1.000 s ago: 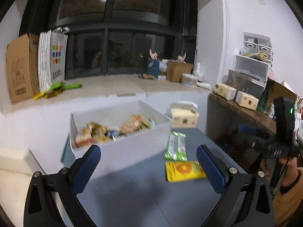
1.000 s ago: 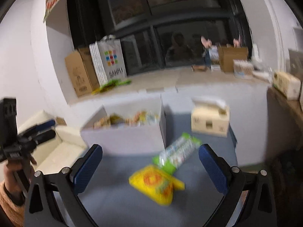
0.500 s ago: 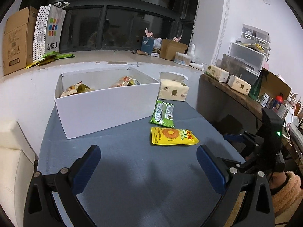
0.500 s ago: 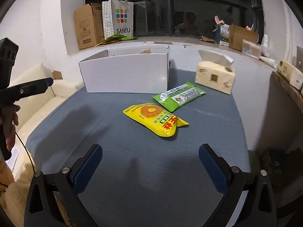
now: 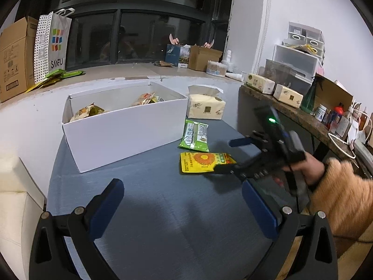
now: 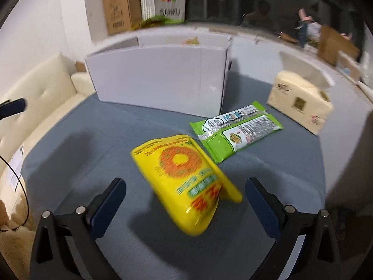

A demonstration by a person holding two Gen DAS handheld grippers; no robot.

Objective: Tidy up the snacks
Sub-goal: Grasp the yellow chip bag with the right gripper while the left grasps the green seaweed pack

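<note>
A yellow snack pack (image 6: 186, 186) (image 5: 205, 162) lies on the grey table between the open fingers of my right gripper (image 6: 185, 200), which reaches it from the right in the left wrist view (image 5: 223, 156). A green snack pack (image 6: 235, 130) (image 5: 194, 135) lies just beyond it. A white box (image 5: 121, 128) (image 6: 158, 79) holding several snacks stands at the back left. My left gripper (image 5: 181, 205) is open and empty above the near table.
A tissue pack (image 5: 206, 106) (image 6: 300, 102) stands behind the green pack. A cream sofa (image 6: 35, 102) borders the table's left side. A cluttered wooden shelf (image 5: 303, 114) runs along the right wall. A window ledge with cardboard boxes (image 5: 14, 56) lies behind.
My right gripper has moved forward and down until its open fingers straddle the yellow pack. My left gripper has stayed open and shifted only slightly.
</note>
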